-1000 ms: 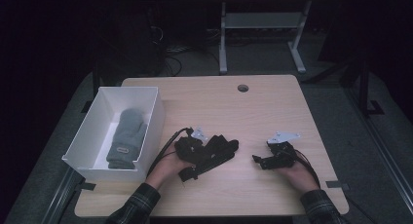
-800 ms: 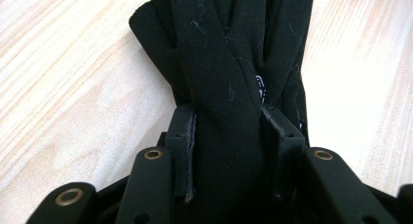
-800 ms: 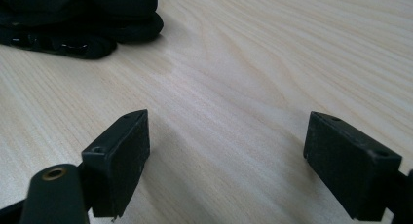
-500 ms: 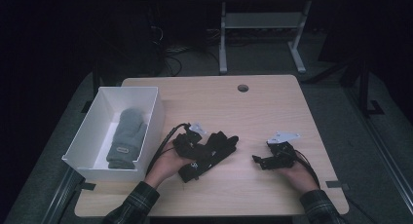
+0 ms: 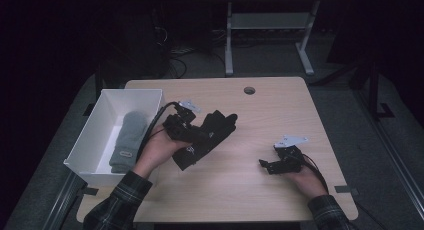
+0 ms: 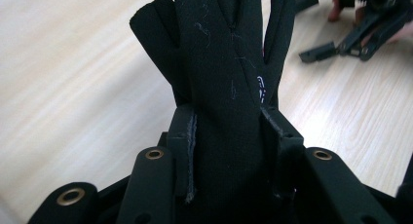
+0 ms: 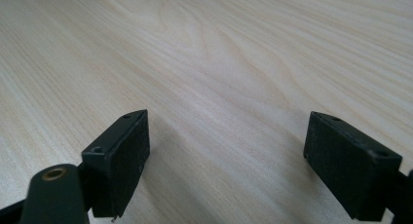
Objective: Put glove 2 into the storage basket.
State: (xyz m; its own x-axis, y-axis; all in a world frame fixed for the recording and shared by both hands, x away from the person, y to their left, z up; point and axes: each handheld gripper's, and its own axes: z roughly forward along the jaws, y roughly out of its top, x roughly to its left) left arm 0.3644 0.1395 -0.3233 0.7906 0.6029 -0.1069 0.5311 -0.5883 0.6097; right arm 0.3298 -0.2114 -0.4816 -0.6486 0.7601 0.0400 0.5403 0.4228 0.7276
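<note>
A black glove (image 5: 212, 132) hangs clear of the wooden table (image 5: 250, 190), its fingers pointing to the upper right. My left gripper (image 5: 192, 138) is shut on the glove's cuff end, and its jaws have just been closing on the fabric. In the left gripper view the glove (image 6: 224, 78) is pinched between both pads (image 6: 187, 136). My right gripper (image 5: 265, 165) rests low over the table at the right. It stands open, and only bare wood lies between its pads (image 7: 122, 156). The left gripper view also shows the right gripper (image 6: 360, 29) farther off.
A white box (image 5: 150, 97) sits at the table's left edge with a grey knitted glove (image 5: 127, 140) inside. A round cable hole (image 5: 249, 90) lies near the far edge. A white desk frame (image 5: 270, 25) stands on the floor beyond.
My left gripper has risen with the black glove, lifting it off the table. The right gripper has stayed where it was.
</note>
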